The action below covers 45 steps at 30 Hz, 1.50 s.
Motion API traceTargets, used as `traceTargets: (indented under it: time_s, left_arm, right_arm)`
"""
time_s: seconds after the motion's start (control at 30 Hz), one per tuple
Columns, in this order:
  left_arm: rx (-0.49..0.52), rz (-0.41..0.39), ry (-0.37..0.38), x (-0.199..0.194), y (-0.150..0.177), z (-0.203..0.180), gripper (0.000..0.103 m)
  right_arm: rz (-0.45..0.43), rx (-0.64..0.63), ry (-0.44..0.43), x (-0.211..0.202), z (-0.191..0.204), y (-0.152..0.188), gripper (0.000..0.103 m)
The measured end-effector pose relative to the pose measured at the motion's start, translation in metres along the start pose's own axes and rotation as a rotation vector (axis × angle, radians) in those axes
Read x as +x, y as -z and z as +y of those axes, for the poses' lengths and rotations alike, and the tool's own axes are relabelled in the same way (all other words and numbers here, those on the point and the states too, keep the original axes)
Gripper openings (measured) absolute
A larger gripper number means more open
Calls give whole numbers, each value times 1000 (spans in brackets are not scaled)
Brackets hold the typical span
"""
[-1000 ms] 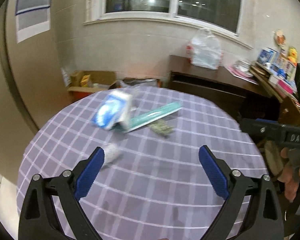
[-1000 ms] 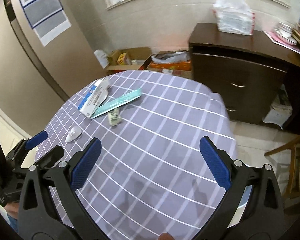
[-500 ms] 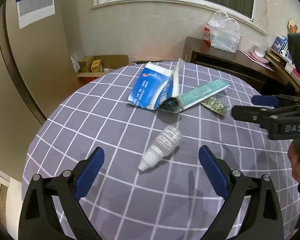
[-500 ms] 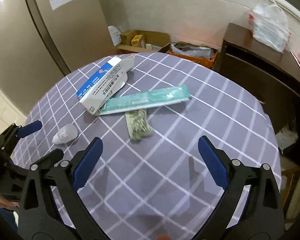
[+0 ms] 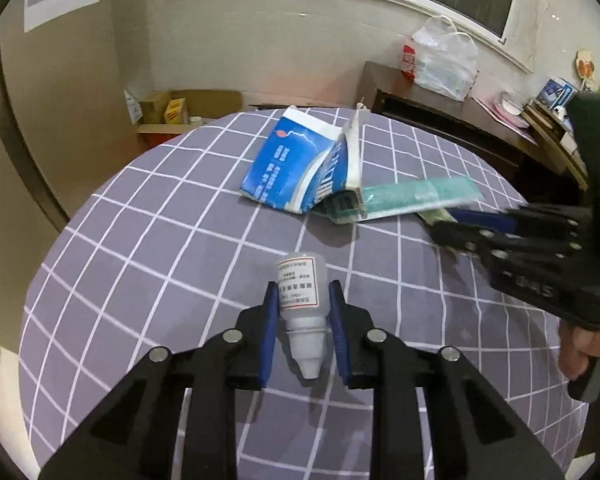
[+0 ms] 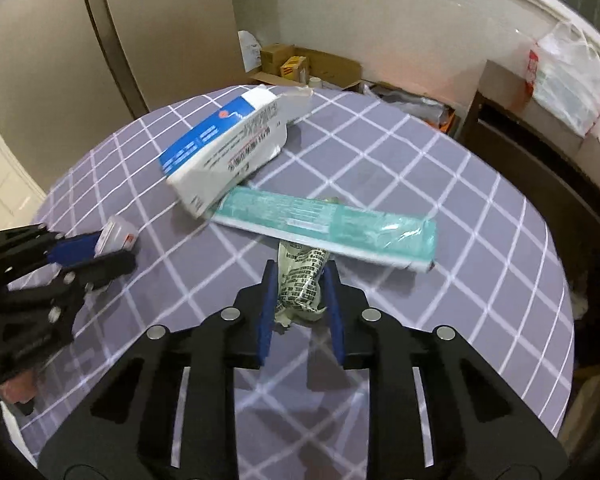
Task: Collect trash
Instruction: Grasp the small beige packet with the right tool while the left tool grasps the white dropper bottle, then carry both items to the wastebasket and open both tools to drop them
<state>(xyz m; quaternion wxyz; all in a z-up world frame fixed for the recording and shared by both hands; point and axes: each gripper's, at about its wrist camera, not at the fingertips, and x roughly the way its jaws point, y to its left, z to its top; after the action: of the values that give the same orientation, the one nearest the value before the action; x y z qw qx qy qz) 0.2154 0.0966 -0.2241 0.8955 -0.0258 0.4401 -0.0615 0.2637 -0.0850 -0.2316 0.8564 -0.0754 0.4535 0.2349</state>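
My left gripper (image 5: 303,320) jaws are closing round the dropper bottle (image 5: 300,300), just nearer me than the blue carton (image 5: 296,172); my right gripper (image 6: 300,300) jaws are closing on the crumpled wrapper (image 6: 302,284) beside that carton; carton and green packet (image 6: 328,232) lie uncollected on the bench (image 5: 140,264); nothing binned yet, I judge.

Round bench (image 5: 148,264) under purple checked cloth, bearing blue-white carton (image 5: 300,168), teal packet (image 5: 416,196) beside it, small bottle (image 5: 300,292) nearer.

Plastic bag (image 5: 444,60) on dark cabinet (image 5: 452,116) — cardboard boxes (image 6: 300,66) below.
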Motion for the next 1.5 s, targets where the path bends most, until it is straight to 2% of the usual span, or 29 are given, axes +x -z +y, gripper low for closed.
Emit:
traceTargets:
  time_s: [0.17,0.33,0.53,0.67,0.73,0.77,0.9,0.93,0.97,1.0,1.03,1.1,1.27,1.37,1.5]
  left_arm:
    - [-2,-21,8,-16,9,-16,24]
    - [19,-44,32,-32,13,-44,24]
    - [61,-62,70,-44,13,-76,24]
    - [78,-61,82,-46,15,-91,24]
    - [83,-57,86,-45,17,-95,24]
    - [84,-55,86,-44,18,-97,24]
    - [86,-47,86,-43,21,-103,24]
    - [86,-47,85,-43,21,-105,24]
    - [86,-48,85,-44,21,-106,24]
    - [88,-51,84,-46,21,-107,24]
    - [89,-53,83,-47,20,-109,24]
    - [94,-57,81,-50,20,-113,24]
    - [108,-65,89,-51,16,-124,24]
    - [125,-74,102,-52,10,-135,24]
    - [162,-90,128,-53,2,-158,24]
  right_arm:
    - [-17,72,-55,-26,-8,24,22]
    - [-61,115,-68,-60,-18,36,22]
    - [-107,143,-42,-92,-36,51,17]
    - [-65,170,-16,-89,-52,69,19]
    - [-43,188,-19,-87,-58,77,45]
    - [-47,189,-16,-87,-58,79,67]
    - [-65,163,-33,-81,-50,75,68]
    - [-60,136,-21,-74,-45,72,67]
    - [-45,107,1,-67,-39,70,62]
    - [-26,77,26,-58,-34,69,47]
    - [-20,35,69,-50,-26,69,43]
    - [-31,-18,98,-49,-16,70,24]
    - [-37,42,44,-64,-29,78,20]
    - [-85,129,4,-88,-51,87,20]
    - [-147,197,11,-121,-80,95,20]
